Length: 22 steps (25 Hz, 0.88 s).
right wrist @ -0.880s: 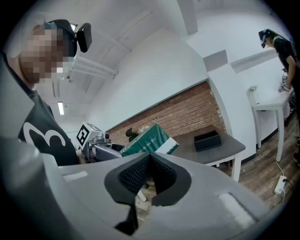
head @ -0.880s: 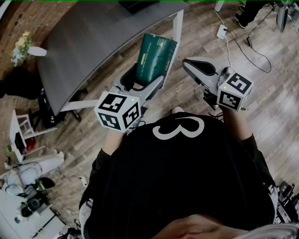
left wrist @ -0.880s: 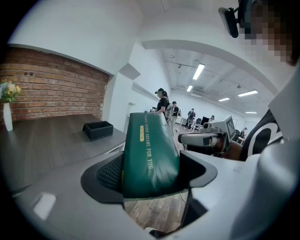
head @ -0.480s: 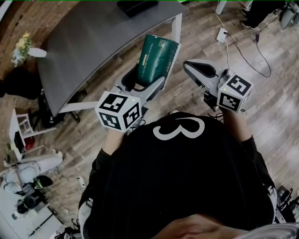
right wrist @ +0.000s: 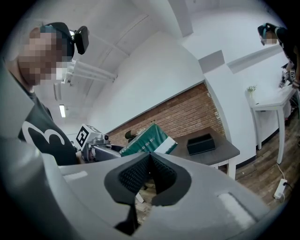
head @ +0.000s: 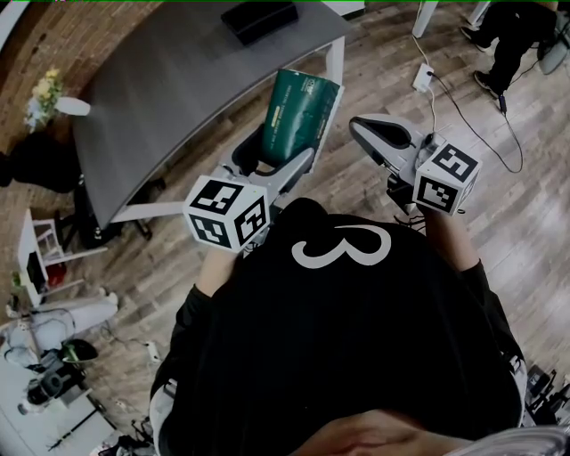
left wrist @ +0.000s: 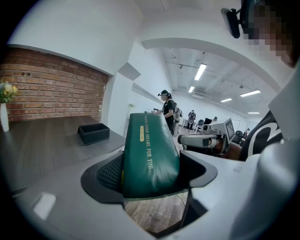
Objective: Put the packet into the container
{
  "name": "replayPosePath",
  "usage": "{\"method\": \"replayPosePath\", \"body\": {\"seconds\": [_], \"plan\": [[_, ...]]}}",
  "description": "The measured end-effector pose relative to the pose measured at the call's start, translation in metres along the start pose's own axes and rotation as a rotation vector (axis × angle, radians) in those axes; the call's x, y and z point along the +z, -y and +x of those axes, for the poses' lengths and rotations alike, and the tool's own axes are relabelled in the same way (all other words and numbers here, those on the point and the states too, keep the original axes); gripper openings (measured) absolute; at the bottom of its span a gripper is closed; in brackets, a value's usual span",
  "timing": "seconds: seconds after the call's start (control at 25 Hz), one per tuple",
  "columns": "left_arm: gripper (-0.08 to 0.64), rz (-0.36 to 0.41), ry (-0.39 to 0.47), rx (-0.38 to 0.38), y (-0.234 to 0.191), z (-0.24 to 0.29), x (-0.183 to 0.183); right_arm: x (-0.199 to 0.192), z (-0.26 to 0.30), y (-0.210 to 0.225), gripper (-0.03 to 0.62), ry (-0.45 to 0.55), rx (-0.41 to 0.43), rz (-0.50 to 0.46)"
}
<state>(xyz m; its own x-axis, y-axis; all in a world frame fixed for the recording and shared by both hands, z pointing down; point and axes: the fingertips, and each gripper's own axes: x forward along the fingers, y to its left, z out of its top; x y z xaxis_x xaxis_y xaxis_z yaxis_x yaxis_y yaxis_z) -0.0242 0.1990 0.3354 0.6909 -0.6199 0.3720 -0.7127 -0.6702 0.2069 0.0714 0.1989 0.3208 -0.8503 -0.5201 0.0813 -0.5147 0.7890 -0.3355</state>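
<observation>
A dark green packet (head: 299, 109) with gold print stands clamped between the jaws of my left gripper (head: 283, 150), held above the wooden floor beside the grey table (head: 169, 80). In the left gripper view the packet (left wrist: 150, 154) fills the gap and both pads press on it. The black open container (head: 259, 18) sits at the table's far end, also seen as a small box (left wrist: 93, 132) beyond the packet. My right gripper (head: 381, 132) hovers to the right, shut and empty, its pads meeting (right wrist: 150, 165).
A white vase with flowers (head: 53, 100) stands at the table's left end. A power strip and cables (head: 424, 73) lie on the floor at top right, near a person's legs (head: 517, 36). A white side table (right wrist: 272, 101) stands far right.
The table and the black container have slid further into the head view. Both grippers keep their pose, the packet still held.
</observation>
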Motion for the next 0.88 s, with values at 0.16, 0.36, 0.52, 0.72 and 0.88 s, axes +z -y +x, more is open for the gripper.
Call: {"method": "replayPosePath", "body": {"seconds": [0.16, 0.36, 0.52, 0.72, 0.88], "plan": [[0.393, -0.006, 0.002, 0.005, -0.013, 0.012, 0.005, 0.002, 0.009, 0.014, 0.002, -0.018, 0.004, -0.002], [0.393, -0.023, -0.002, 0.009, -0.043, 0.033, 0.012, 0.007, 0.032, 0.044, 0.002, -0.032, 0.001, 0.014], [0.393, -0.041, -0.011, 0.007, -0.078, 0.058, 0.023, 0.016, 0.059, 0.078, 0.002, -0.040, -0.010, 0.031], [0.393, -0.050, -0.030, -0.005, -0.127, 0.094, 0.042, 0.033, 0.098, 0.124, 0.002, -0.046, -0.026, 0.050], [0.393, -0.052, -0.035, -0.016, -0.174, 0.130, 0.072, 0.055, 0.138, 0.171, 0.002, -0.066, -0.043, 0.071]]}}
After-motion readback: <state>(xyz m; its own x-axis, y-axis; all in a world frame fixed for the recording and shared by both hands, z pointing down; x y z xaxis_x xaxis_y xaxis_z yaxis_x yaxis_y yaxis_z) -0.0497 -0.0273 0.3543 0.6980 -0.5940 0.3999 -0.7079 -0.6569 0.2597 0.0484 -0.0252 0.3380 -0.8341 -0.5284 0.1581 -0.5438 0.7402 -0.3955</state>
